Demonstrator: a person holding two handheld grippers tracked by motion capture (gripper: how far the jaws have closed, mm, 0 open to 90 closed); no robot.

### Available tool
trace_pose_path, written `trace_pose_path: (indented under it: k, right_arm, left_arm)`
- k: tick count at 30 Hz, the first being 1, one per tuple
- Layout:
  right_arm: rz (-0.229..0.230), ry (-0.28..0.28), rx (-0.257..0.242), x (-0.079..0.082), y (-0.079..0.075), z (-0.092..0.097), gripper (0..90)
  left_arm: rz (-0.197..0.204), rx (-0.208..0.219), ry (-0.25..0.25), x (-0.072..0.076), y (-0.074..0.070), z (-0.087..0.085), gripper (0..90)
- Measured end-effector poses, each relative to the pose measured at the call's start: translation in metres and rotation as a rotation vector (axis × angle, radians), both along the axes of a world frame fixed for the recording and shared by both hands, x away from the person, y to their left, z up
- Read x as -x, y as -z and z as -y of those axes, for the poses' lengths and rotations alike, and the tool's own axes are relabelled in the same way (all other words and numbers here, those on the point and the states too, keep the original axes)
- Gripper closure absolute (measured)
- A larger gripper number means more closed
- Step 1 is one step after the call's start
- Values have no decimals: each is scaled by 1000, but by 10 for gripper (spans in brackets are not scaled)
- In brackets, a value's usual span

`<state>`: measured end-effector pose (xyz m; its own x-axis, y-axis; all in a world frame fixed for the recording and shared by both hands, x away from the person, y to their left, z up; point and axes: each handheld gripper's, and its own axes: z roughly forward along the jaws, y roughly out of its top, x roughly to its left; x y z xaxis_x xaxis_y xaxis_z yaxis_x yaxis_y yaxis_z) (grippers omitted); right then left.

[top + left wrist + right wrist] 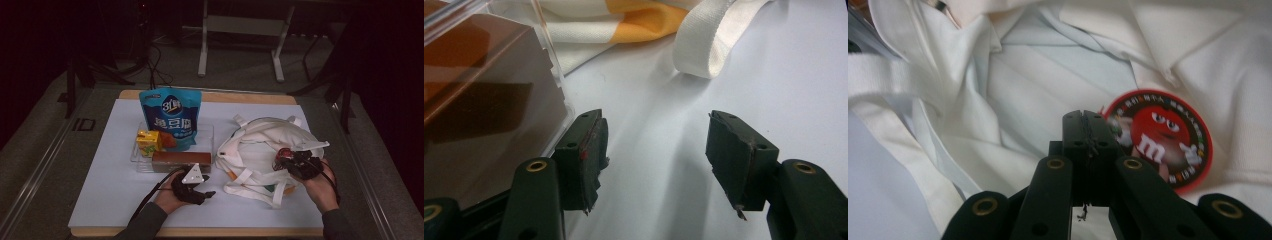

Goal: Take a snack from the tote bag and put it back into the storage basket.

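Observation:
A white cloth tote bag (260, 142) lies crumpled on the right of the table. A round red M&M's disc (1163, 137) rests on its fabric (1038, 75). My right gripper (1087, 125) is shut, jaws pressed together with nothing seen between them, its tip just left of the disc. In the high view that gripper (287, 159) sits over the bag by the disc (284, 152). My left gripper (656, 150) stands open and empty on the table, beside a brown box (479, 110) in a clear tray (549, 45). From above, the left gripper (206, 186) is just in front of the tray.
The clear tray (210, 134) holds a blue snack pouch (171, 117), a yellow juice carton (148, 141) and the brown box (180, 159). A white bag strap (704, 45) lies ahead of the left jaws. The white table cover (110, 180) ends at a wooden front edge.

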<state>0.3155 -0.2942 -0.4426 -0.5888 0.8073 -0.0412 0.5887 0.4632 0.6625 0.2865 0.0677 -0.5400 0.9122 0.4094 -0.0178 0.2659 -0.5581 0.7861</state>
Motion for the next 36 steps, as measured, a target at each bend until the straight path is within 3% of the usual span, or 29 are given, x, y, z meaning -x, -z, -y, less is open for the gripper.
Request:
trace_pose_path:
  k: [17,23,36]
  right_arm:
    - [-40,63,32,9,13,30,896]
    - [-35,69,52,4,15,25,896]
    - [-34,53,47,-10,15,10,891]
  left_arm:
    - [2,-5,1,0,0,0,406]
    - [1,-4,1,0,0,0,407]
    - [3,-6,4,0,0,0,407]
